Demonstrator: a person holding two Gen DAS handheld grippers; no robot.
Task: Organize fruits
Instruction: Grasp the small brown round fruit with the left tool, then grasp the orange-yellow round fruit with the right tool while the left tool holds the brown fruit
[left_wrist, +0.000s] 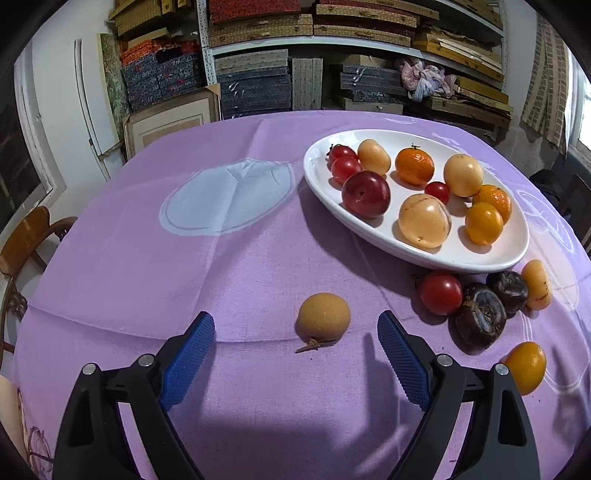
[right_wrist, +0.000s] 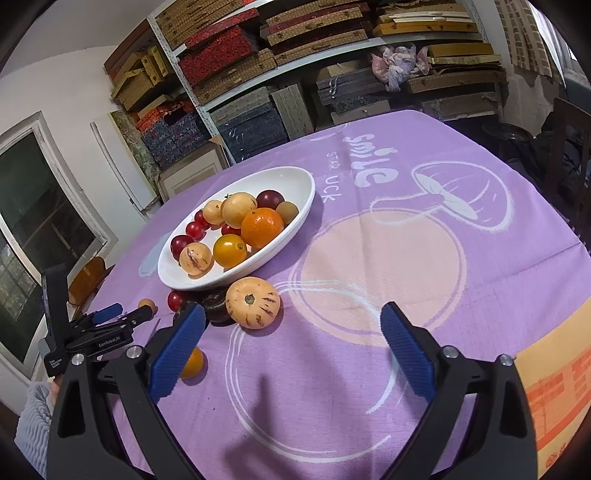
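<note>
Tan rough-skinned stemmed fruit (left_wrist: 324, 314) on purple cloth (left_wrist: 184, 277), both grippers spread wide, empty

From my right claw's camera, my left blue pad (right_wrist: 177, 350) covers part of the small orange fruit (right_wrist: 194, 363) and part of the dark fruits (right_wrist: 218, 306) beside the white dish (right_wrist: 295, 177). The red tomato (right_wrist: 175, 299) sits half behind the dish's near rim. My left claw (right_wrist: 125, 314) hides part of the tan fruit (right_wrist: 147, 305). My sleeve (right_wrist: 33, 421) is cut by the picture's left edge. In the left view, the counter (left_wrist: 147, 258) runs off the bottom edge.
</note>
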